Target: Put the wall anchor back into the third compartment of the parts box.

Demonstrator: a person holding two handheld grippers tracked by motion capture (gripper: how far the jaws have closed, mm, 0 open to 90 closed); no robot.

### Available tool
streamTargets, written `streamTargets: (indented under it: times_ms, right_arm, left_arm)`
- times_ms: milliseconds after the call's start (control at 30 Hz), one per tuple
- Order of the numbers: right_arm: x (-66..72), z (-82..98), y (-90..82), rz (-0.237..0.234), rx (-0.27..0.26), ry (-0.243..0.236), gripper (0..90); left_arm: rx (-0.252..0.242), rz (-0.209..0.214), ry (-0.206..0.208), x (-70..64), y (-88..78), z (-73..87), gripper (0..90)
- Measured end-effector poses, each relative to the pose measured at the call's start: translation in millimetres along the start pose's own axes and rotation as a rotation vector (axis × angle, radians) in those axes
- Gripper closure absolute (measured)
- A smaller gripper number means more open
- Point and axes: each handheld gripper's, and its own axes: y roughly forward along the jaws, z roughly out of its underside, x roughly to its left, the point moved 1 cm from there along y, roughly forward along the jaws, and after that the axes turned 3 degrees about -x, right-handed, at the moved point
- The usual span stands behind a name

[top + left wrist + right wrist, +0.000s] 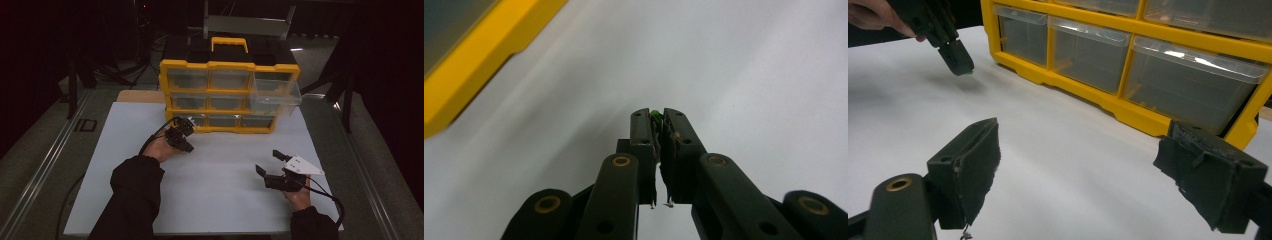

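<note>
The left claw (656,120) was clamped on a small green piece (656,116), probably bound for the pulled-out drawer (275,93); the right claw (1078,175) waited with jaws apart over the worktop (225,170).

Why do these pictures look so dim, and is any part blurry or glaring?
High view: dark room, only the white table sheet lit. Left gripper view: yellow organiser blurred, the small green piece sharp. Right gripper view: near pads soft, glare on a clear drawer.

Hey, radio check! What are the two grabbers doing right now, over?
Left gripper shut on a small green piece, above the white sheet. Right gripper open, empty. One clear drawer pulled out of the yellow organizer.
</note>
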Motion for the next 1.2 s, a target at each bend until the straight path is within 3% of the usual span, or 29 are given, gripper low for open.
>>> streamTargets:
  times_ms: [367,1200]
  right_arm:
    - [0.0,-0.2,-0.2,0.001,-0.002,0.000,15.3]
    - [-0.1,-0.3,-0.2,-0.001,-0.005,0.001,15.3]
  left_arm:
    - [-0.015,0.017,0.029,-5.2,-7.6,-6.5,85.3]
    - [-0.041,-0.009,0.083,-12.2,-31.7,-33.4,85.3]
